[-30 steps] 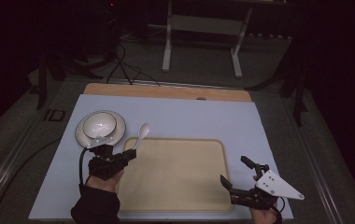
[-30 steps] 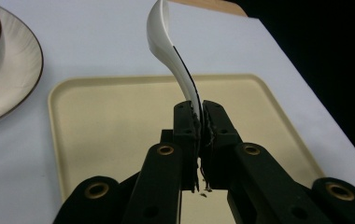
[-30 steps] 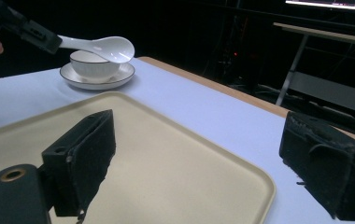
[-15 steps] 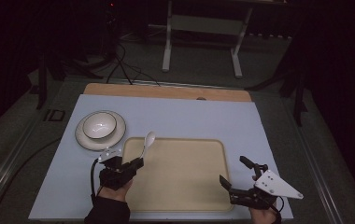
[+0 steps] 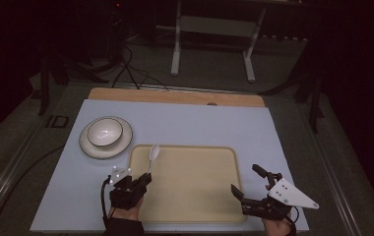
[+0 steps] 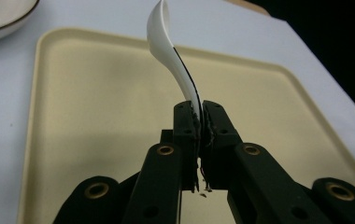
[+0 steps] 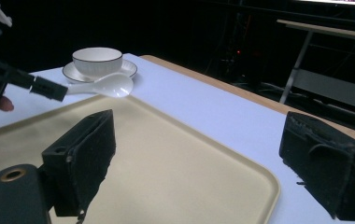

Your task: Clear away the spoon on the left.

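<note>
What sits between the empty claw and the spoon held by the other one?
Just bare tray in the high view, between the right claw and the spoon.

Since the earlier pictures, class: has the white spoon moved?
Yes. Clamped in the left gripper, the white spoon has moved away from the bowl and saucer, toward the person, and now reaches over the beige tray's left rim.

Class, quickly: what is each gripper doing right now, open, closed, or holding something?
Left gripper: closed on the handle of the white spoon, above the tray.
Right gripper: open, holding nothing.
</note>
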Tool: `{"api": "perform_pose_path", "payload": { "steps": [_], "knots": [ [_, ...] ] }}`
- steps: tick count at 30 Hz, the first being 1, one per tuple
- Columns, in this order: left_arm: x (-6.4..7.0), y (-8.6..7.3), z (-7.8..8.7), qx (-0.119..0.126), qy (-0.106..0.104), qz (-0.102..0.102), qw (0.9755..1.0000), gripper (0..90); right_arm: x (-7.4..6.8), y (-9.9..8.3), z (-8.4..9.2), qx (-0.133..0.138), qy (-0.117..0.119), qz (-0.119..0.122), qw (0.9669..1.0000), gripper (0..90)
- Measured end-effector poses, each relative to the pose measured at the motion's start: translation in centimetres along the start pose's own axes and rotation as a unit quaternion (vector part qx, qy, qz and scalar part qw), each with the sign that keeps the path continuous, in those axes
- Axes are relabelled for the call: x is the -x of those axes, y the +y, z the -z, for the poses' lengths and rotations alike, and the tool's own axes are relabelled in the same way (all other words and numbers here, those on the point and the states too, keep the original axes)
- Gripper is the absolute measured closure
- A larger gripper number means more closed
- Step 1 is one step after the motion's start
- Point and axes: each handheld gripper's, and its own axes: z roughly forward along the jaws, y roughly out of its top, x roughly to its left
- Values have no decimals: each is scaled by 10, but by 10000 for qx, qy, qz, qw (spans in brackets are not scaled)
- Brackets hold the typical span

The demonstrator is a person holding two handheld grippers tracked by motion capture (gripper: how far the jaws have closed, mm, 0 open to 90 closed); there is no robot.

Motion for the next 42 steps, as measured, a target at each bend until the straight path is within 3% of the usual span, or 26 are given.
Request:
{"api": "perform_pose_path", "payload": {
  "steps": [5, 6, 8, 9, 17, 26, 32, 42],
  "knots": [
    [0, -9, -2, -77, 129, -42, 9999, 859, 0, 0, 0, -5, -1, 5, 10000, 107],
    [0, -10, -3, -58, 130, 40, 9999, 859, 0, 0, 0, -8, 2, 3, 10000, 107],
    [1, -11, -4, -54, 260, -69, 9996, 859, 0, 0, 0, -10, 1, 5, 10000, 107],
    [0, -12, -5, -39, 227, 27, 9997, 859, 0, 0, 0, -5, 2, 1, 10000, 107],
    [-3, -18, -15, -136, 433, -17, 9990, 858, 0, 0, 0, -9, 6, 4, 10000, 107],
    [-5, -21, -20, -247, 502, 48, 9984, 855, 0, 0, -1, -29, 12, -1, 10000, 107],
    [-9, -23, -23, -442, 586, 111, 9972, 848, 0, 0, 0, -25, 15, 6, 10000, 107],
    [-19, -18, -28, -741, 773, 112, 9942, 756, 0, 0, -1, -49, 79, -24, 10000, 108]
  ]
}}
